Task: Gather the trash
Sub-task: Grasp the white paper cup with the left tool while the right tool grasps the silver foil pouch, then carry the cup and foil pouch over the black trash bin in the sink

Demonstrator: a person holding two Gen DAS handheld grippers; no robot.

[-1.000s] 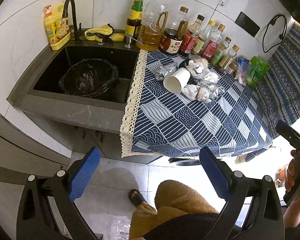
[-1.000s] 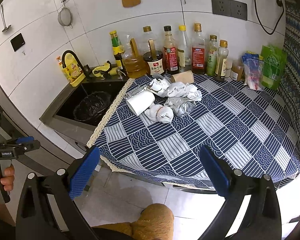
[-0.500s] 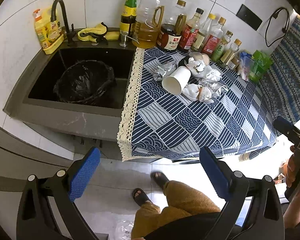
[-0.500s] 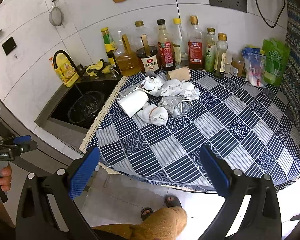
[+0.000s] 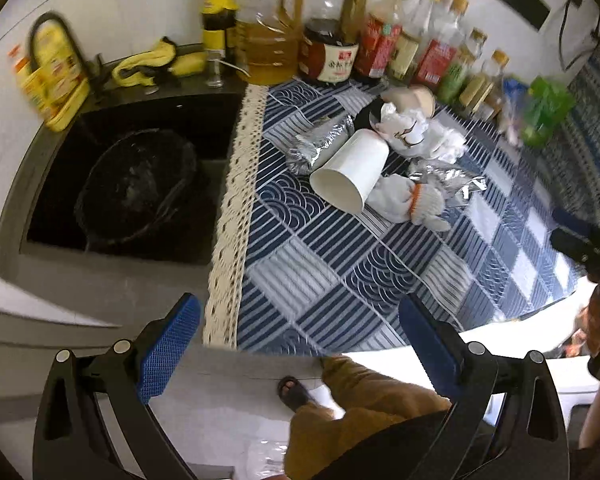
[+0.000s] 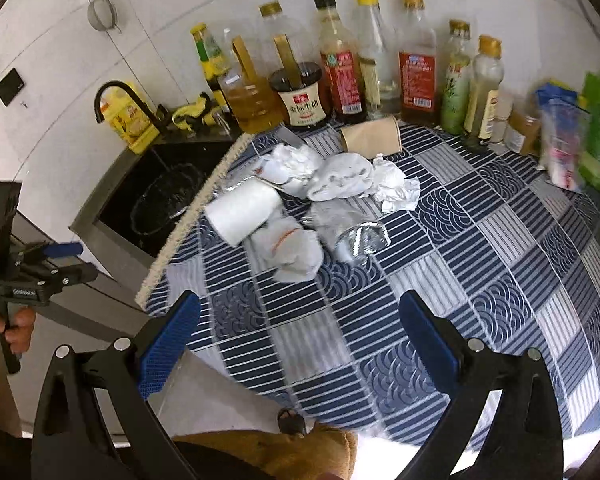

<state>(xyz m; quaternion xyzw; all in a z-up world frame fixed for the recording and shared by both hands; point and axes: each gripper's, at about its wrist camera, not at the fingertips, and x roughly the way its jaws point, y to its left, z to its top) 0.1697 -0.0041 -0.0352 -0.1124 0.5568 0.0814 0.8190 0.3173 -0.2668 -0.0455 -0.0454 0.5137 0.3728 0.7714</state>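
A heap of trash lies on the blue patterned tablecloth (image 6: 440,264): a white paper cup on its side (image 5: 350,174) (image 6: 242,210), a white work glove (image 5: 404,200) (image 6: 292,250), crumpled foil (image 5: 320,144) (image 6: 354,234), crumpled tissues (image 6: 352,178) and a brown paper cup (image 6: 370,140). A bin lined with a black bag (image 5: 136,188) (image 6: 162,202) stands in the sink. My left gripper (image 5: 296,344) is open and empty, above the table's near edge. My right gripper (image 6: 296,344) is open and empty, above the table's front, short of the heap.
Several sauce and oil bottles (image 6: 340,76) line the wall behind the heap. Snack bags (image 6: 580,140) lie at the back right. A black faucet (image 6: 120,100), yellow soap bottle (image 5: 52,76) and yellow cloth (image 5: 156,64) sit by the sink (image 5: 32,176). The person's legs (image 5: 364,412) are below.
Both grippers have moved forward and closer to the table, so the trash heap looks larger. Both stay open and empty.
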